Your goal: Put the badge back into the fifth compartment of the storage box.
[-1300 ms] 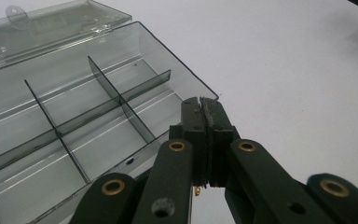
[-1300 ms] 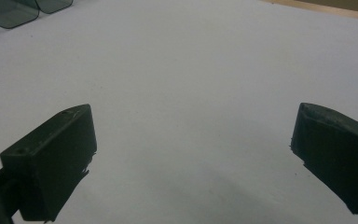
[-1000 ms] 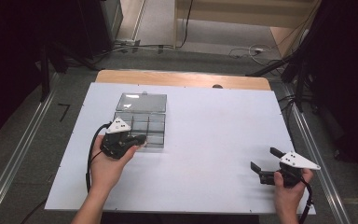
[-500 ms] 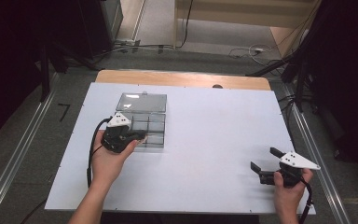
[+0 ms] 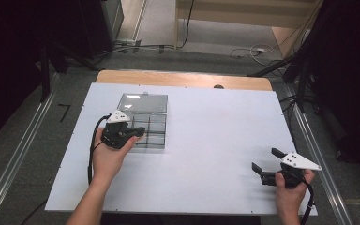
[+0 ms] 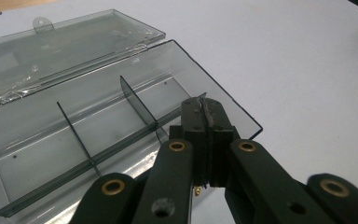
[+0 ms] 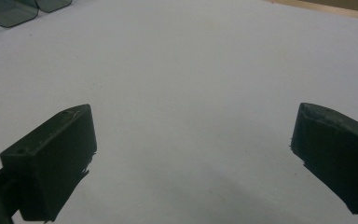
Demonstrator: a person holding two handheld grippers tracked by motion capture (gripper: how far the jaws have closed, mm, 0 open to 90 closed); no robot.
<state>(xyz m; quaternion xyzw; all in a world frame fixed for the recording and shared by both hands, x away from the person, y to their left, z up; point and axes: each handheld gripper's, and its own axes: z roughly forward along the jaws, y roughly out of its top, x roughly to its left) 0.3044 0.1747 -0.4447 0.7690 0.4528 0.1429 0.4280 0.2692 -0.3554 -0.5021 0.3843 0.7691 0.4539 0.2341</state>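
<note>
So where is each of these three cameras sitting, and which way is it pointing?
High view: fixed above the person's side, looking forward and down on the table; both forearms, left gripper and right gripper show.
Left gripper view: rides the left gripper, looking along its shut jaws over the open clear box.
Right gripper view: rides the right gripper, looking low across the bare table between its open jaws.
Shared: the box shows in the high view and both gripper views.
</note>
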